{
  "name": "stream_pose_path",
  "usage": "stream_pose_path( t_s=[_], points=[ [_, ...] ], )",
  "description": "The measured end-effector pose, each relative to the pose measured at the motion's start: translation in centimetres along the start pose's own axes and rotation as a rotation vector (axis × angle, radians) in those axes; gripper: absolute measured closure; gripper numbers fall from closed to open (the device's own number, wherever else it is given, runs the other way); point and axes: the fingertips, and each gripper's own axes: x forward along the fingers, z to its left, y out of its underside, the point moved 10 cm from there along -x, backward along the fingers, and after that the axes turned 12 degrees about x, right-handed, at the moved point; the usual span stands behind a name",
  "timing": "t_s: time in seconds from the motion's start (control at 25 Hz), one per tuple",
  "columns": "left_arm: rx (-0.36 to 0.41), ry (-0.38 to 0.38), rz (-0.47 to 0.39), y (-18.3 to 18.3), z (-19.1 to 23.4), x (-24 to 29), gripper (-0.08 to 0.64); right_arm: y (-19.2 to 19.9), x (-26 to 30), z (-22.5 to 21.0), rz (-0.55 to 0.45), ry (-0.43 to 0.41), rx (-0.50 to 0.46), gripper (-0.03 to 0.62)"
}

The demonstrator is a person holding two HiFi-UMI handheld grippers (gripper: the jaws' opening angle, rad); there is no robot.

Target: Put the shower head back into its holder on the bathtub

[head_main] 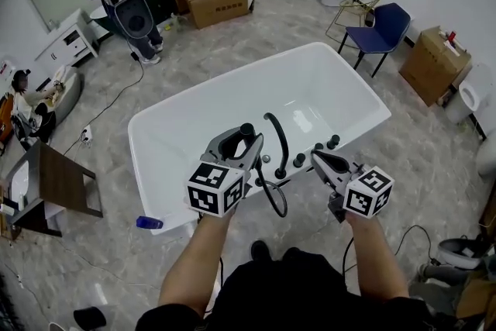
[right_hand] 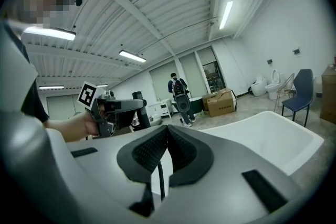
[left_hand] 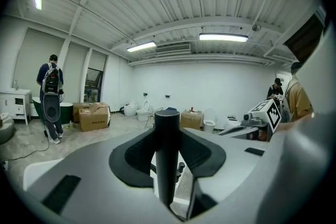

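Near the middle of the head view, my left tongs are shut tight on the shower head. It is a black stick, and it stands almost straight up between the pads. Its hose hangs from the bottom in a loop. My right tongs are closed with nothing in them; the hose only shows behind them. The bathtub lies past both tongs. On its near rim, a row of black fittings sits between my two tongs in the picture, just right of the shower head and lower. I think the holder is one of these, but I cannot tell which. So the stick must go a little right and down, standing upright. My left tongs have to do it.
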Motion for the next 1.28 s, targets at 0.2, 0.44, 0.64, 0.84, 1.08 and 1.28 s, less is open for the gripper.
stream_pose_path(
  t_s=[0.2,0.44,0.64,0.84,1.08,1.28],
  points=[
    [-0.004,0.004,-0.013,0.3,2.0,-0.3,0.408,0.2,1.7,0.4,0.005,0.007,0.012,0.575],
    [-0.003,-0.025,-0.035,-0.8,3.8,0.3,0.408,-0.8,2.9,-0.6,0.013,-0.001,0.018,0.575],
    [0.02,-0.051,-0.058,-2.9,5.2,1.4,0.408,-2.6,4.4,-1.6,0.02,-0.032,-0.001,0.575],
    [0.041,-0.08,-0.073,-4.7,6.1,2.7,0.408,-4.1,5.6,-2.9,0.029,-0.06,-0.006,0.575],
    [0.071,-0.118,-0.08,-6.0,7.5,2.8,0.408,-5.1,7.3,-3.4,0.034,-0.095,-0.011,0.575],
    [0.089,-0.141,-0.086,-6.6,8.0,2.7,0.408,-5.6,8.1,-3.7,0.033,-0.118,-0.018,0.575]
  ],
)
